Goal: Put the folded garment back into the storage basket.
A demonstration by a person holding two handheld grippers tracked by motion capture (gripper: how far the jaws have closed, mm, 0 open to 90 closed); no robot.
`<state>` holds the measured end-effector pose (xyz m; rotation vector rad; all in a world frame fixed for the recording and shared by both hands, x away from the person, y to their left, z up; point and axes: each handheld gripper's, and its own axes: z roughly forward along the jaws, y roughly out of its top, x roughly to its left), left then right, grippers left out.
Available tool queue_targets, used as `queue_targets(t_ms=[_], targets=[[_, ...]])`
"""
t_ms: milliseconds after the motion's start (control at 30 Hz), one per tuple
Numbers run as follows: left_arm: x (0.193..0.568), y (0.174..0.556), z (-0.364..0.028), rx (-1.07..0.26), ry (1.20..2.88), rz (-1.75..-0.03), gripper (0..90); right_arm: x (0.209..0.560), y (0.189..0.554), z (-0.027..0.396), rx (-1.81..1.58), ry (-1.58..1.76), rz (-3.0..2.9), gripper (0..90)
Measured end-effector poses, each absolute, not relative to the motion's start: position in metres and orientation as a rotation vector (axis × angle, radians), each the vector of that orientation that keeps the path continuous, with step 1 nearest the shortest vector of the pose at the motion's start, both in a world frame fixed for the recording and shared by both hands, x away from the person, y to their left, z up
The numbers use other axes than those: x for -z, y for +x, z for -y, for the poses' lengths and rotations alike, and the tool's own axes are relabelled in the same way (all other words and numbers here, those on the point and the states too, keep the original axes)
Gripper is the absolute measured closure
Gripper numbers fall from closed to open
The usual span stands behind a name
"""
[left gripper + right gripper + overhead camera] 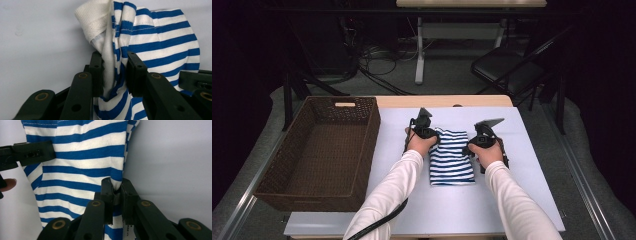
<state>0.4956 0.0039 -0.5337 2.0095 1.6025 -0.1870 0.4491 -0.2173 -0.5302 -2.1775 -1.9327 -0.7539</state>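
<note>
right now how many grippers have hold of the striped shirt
2. The left gripper pinches the striped shirt at its far left edge; the right gripper pinches its far right edge. Both sets of fingers are shut on bunched cloth.

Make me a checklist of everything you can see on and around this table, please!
Surface: pale table top, with a wooden strip along its far edge.
Job's things: folded blue-and-white striped shirt lying flat mid-table; brown wicker basket at the left, nothing in it.
Clutter: nothing seen.
Grippers: left gripper shut on the shirt's left edge; right gripper shut on its right edge.
Cables: black cable trails under the left forearm; loose cables on the floor beyond.
Surroundings: dark folding chair, white table legs, grey floor.
</note>
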Motion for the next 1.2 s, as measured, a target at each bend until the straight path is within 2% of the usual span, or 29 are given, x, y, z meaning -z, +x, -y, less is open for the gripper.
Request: queue_targets(t_ms=[1200], targets=[[0.510, 0.493, -0.012, 0.203, 1.997, -1.599, 71.6, 0.507, 0.443, 0.219, 0.815, -2.133, 1.878, 83.1]])
